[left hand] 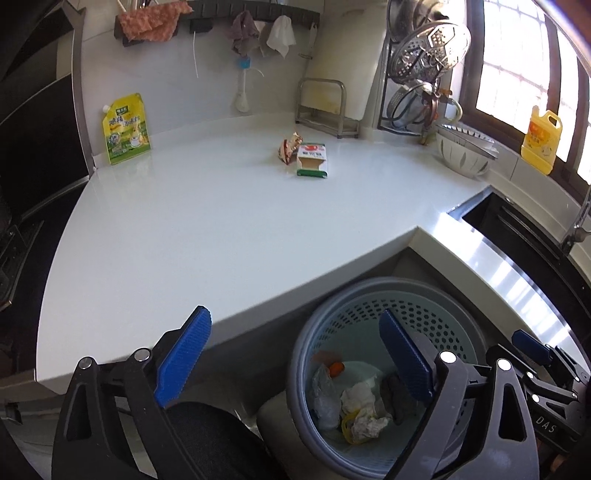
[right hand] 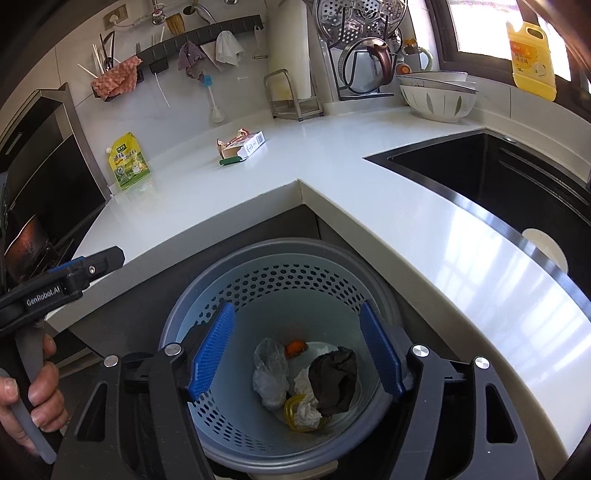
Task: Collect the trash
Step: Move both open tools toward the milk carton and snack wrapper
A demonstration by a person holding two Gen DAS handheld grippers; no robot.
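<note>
A perforated blue-grey trash basket (right hand: 258, 291) stands on the floor in the counter's inner corner and holds crumpled paper, a plastic bag, a dark cloth (right hand: 334, 380) and an orange bit. My right gripper (right hand: 295, 350) is open and empty right above it. My left gripper (left hand: 295, 354) is open and empty at the counter's front edge, beside the basket (left hand: 369, 306). On the white counter lie a small carton (left hand: 312, 159) and a crumpled wrapper (left hand: 289, 147), touching each other; both show in the right wrist view, the carton (right hand: 251, 144) and the wrapper (right hand: 231, 142). A yellow-green pouch (left hand: 125, 129) leans on the wall.
A black sink (right hand: 498, 184) is set into the counter at the right. Stacked bowls (right hand: 437, 96), a pot-lid rack (right hand: 364, 51) and a yellow detergent bottle (right hand: 532, 61) stand at the back right. Cloths hang on a wall rail (right hand: 199, 35). A stove (left hand: 37, 155) is at the left.
</note>
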